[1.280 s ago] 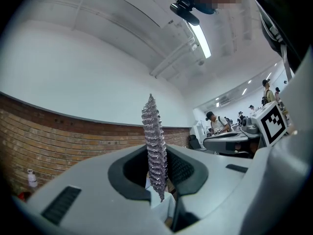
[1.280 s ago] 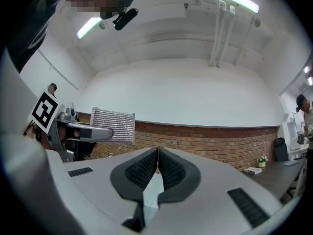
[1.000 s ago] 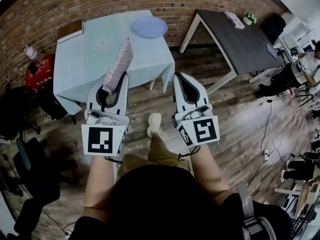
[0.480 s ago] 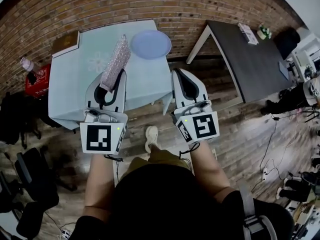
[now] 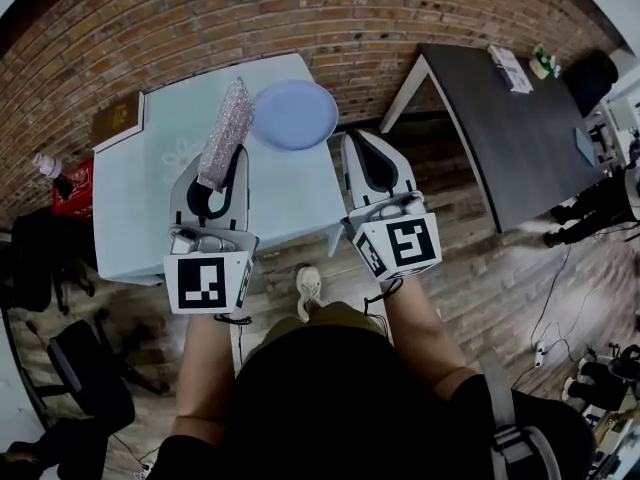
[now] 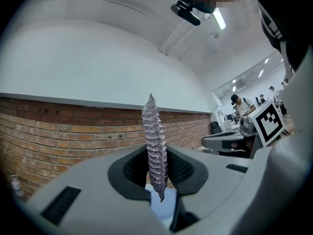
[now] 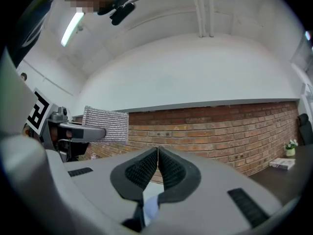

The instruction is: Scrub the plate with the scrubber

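Now left tool (image 6: 157,166) pinches flat glittery scrubber (image 6: 153,136).

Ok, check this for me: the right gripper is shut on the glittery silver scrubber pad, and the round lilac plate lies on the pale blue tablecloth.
Wrong gripper. The left gripper is shut on the glittery silver scrubber pad, as the left gripper view shows; the right gripper is shut on nothing. The round lilac plate does lie on the pale blue tablecloth.
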`<state>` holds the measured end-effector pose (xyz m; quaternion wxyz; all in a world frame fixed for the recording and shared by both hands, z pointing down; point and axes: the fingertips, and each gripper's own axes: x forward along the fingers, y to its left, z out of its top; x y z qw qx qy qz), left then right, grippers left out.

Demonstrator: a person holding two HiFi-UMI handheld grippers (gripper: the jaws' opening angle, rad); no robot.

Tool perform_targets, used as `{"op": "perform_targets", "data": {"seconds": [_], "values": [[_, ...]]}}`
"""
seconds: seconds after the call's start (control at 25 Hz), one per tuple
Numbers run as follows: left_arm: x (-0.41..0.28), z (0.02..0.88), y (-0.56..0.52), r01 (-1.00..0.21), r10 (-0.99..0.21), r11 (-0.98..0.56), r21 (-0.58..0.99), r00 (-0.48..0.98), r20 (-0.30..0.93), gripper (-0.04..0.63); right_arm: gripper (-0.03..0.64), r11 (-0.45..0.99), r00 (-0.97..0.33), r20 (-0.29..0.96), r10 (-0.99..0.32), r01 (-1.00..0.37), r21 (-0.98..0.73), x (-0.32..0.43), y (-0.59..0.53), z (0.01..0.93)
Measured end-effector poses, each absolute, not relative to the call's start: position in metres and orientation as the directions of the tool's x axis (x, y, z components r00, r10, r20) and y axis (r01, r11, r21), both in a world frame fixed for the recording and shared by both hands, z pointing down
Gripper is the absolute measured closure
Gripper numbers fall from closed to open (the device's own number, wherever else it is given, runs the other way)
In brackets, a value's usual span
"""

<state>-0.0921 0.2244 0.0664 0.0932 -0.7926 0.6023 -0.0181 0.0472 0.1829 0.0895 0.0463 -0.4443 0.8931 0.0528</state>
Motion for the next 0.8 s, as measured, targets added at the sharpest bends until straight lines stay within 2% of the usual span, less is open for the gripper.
{"op": "perform_targets", "data": {"seconds": [0.48, 0.8], "values": [[-0.093, 0.077, 0.155, -0.947, -0.957, -0.27, -0.175, 0.284, -0.063, 0.522, 0.58, 0.633, -0.633, -0.095, -0.769, -0.774, 0.032, 0.04, 0.111, 0.1], [-0.127, 0.08, 0.14, -0.948, -0.961, -0.259, -0.185, 0.272, -0.046, 0.522, 0.58, 0.657, -0.656, -0.058, -0.753, -0.754, 0.001, 0.004, 0.095, 0.109]]}}
